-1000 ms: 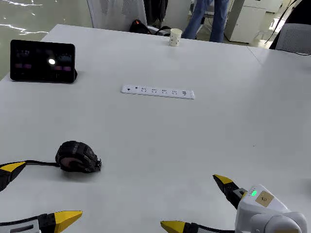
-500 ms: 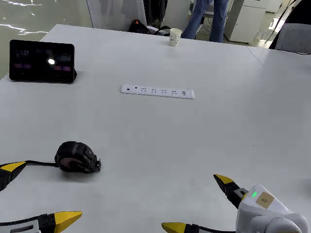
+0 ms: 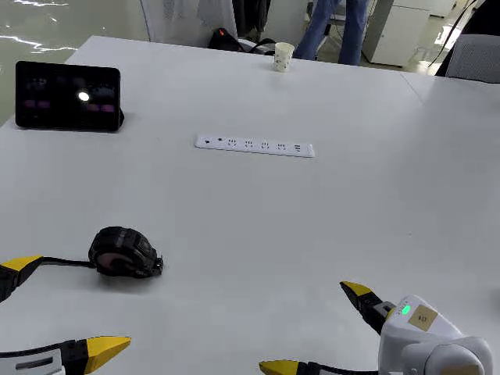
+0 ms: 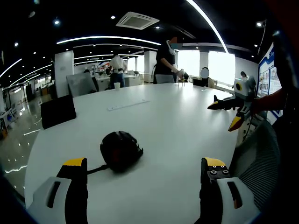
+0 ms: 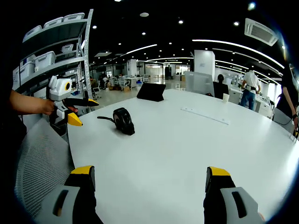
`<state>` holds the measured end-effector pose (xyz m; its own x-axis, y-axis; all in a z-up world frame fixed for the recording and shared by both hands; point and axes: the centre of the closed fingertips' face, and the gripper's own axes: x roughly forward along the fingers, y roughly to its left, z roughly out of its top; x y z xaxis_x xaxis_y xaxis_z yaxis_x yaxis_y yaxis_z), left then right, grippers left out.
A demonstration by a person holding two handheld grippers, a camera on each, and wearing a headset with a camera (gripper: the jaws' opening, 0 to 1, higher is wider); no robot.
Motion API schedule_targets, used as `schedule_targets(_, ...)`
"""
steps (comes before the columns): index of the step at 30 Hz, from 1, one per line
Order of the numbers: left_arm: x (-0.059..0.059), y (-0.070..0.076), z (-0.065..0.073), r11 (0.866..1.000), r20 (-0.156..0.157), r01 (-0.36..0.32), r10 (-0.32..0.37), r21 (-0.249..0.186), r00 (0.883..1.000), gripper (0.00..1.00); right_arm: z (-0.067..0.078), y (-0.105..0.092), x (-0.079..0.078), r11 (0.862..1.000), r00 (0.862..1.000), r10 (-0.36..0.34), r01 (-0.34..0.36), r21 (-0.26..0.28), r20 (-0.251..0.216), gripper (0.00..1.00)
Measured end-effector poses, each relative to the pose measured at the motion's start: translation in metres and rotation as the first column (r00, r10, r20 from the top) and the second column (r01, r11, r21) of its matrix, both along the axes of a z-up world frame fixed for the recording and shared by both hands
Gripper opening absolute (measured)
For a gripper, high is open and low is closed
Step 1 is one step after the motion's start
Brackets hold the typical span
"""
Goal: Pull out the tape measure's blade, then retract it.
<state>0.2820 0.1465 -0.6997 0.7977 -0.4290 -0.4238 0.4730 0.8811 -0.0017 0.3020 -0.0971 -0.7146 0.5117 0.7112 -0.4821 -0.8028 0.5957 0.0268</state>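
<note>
Nothing's really changing over the last second. The tape measure (image 3: 123,252) is sitting in the same spot on the white table (image 3: 312,219), blade not pulled out yet. The left gripper (image 3: 66,305) is hanging wide open near it, and the right gripper (image 3: 314,326) is waiting open too, well apart.

Black tape measure (image 3: 123,252), blade retracted

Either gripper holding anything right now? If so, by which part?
Nothing held. Left gripper and right gripper both have jaws open; the tape measure lies ungripped on the table.
</note>
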Motion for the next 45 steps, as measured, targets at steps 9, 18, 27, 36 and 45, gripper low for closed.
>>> schedule_targets(9,0.008,0.003,-0.002,1.000,-0.009,0.015,-0.015,0.015,1.000,0.99,-0.004,0.001,0.004,0.999,0.999,0.034,-0.035,-0.016,-0.019,0.99)
schedule_targets(18,0.017,0.004,-0.004,0.999,-0.023,0.043,-0.042,0.031,0.999,0.99,-0.010,0.003,0.009,0.997,0.996,0.077,-0.078,-0.030,-0.037,0.99)
schedule_targets(27,0.030,0.007,-0.005,0.996,-0.030,0.072,-0.070,0.047,0.997,0.99,-0.018,0.011,0.015,0.990,0.989,0.134,-0.136,-0.036,-0.058,0.99)
schedule_targets(36,0.040,0.009,-0.012,0.992,-0.052,0.108,-0.105,0.061,0.993,0.99,-0.023,0.017,0.026,0.980,0.980,0.192,-0.194,-0.042,-0.061,0.99)
schedule_targets(45,0.049,0.011,-0.016,0.988,-0.076,0.142,-0.137,0.061,0.988,0.99,-0.026,0.026,0.032,0.965,0.965,0.255,-0.258,-0.051,-0.064,0.98)
